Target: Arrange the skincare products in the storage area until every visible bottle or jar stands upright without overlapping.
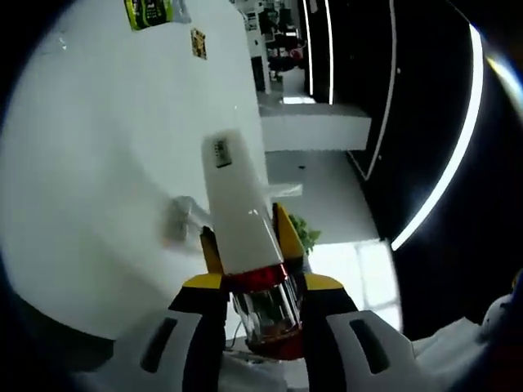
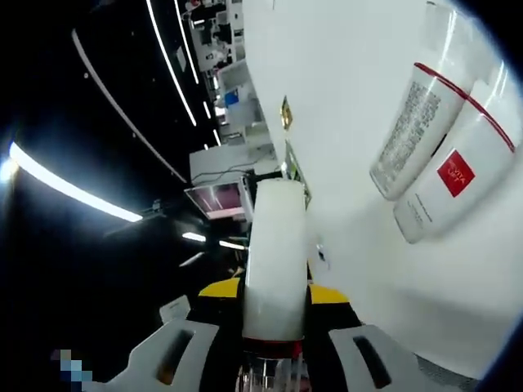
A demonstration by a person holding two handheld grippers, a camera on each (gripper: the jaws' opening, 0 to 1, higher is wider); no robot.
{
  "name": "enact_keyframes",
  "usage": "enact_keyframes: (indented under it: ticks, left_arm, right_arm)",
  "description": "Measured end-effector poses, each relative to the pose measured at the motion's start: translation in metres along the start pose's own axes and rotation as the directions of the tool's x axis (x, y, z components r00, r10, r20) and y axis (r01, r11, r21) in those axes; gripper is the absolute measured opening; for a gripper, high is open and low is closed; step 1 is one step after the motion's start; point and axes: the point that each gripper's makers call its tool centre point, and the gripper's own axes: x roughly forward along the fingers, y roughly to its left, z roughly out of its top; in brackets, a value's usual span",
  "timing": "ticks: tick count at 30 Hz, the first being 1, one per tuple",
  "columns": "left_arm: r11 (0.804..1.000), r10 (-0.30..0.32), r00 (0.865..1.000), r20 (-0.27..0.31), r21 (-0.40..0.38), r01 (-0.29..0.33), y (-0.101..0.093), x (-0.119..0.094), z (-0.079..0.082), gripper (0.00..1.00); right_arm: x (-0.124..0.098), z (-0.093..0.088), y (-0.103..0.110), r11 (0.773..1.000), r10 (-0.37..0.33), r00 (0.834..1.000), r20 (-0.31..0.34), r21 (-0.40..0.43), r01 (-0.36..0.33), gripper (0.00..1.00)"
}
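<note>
Bottle (image 1: 243, 220), white with a red band, is clamped in the left claw (image 1: 253, 269). Right claw (image 2: 274, 314) grips another white bottle (image 2: 275, 257). Two tubes (image 2: 445, 155) lie on the white surface (image 2: 343, 122).

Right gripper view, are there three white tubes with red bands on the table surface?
No, two white tubes with red bands lie side by side on the white table, apart from the bottle in the gripper.
</note>
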Motion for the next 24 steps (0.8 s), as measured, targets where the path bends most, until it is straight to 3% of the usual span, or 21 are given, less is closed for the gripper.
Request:
enact_keyframes:
  ticks: [9,14,24]
  left_arm:
    - [0.999,0.036,0.998,-0.045,-0.028,-0.037,0.008,-0.006,-0.003,0.25]
    - [0.996,0.079,0.996,-0.036,-0.044,-0.080,0.010,-0.013,-0.002,0.24]
    - [0.987,0.107,0.994,-0.034,-0.119,-0.110,0.017,-0.019,-0.005,0.23]
  right_arm:
    - [0.001,-0.005,-0.007,1.000,-0.027,0.999,-0.017,-0.004,0.027,0.22]
    - [0.007,-0.008,-0.010,1.000,-0.031,0.999,-0.027,0.007,0.031,0.23]
    - [0.009,-0.019,-0.017,0.997,-0.074,0.995,-0.061,0.031,0.076,0.23]
